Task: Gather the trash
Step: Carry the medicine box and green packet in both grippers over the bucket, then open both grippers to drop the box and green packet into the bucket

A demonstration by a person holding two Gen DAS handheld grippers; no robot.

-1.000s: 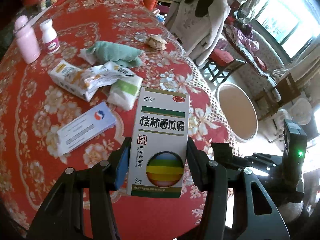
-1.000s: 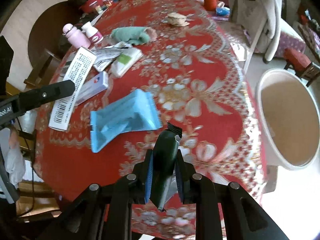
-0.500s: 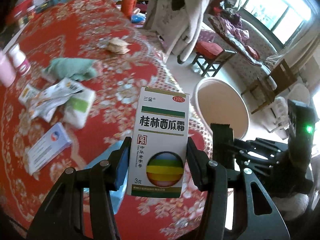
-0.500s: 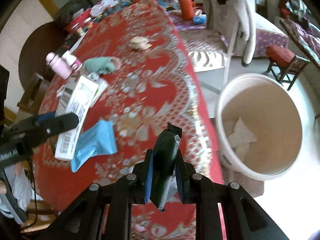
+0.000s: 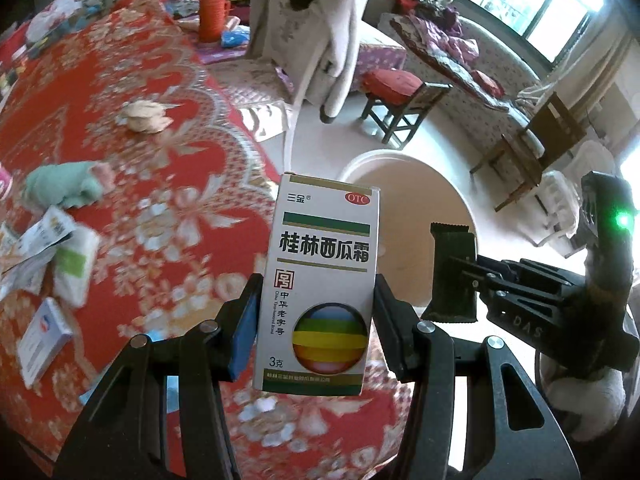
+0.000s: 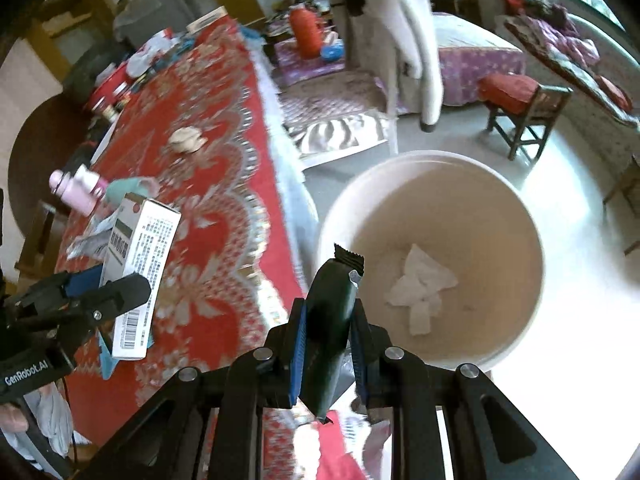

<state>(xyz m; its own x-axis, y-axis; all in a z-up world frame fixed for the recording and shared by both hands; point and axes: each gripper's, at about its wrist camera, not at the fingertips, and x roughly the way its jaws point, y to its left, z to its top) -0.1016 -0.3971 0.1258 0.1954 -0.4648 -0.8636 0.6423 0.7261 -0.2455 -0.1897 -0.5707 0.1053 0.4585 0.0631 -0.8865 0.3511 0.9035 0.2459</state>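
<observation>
Bin (image 6: 432, 264) on floor right of table (image 6: 224, 184), tissue (image 6: 420, 288) inside it, stool (image 6: 520, 112) behind bin.

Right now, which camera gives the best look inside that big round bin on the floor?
The right wrist view: it looks down into the bin, showing crumpled white paper at the bottom. The left wrist view shows only part of its rim and inner wall, behind the held medicine box.

Black left gripper (image 5: 316, 320) and right gripper (image 6: 329, 332), blue pads, silver screws, green LED.
</observation>
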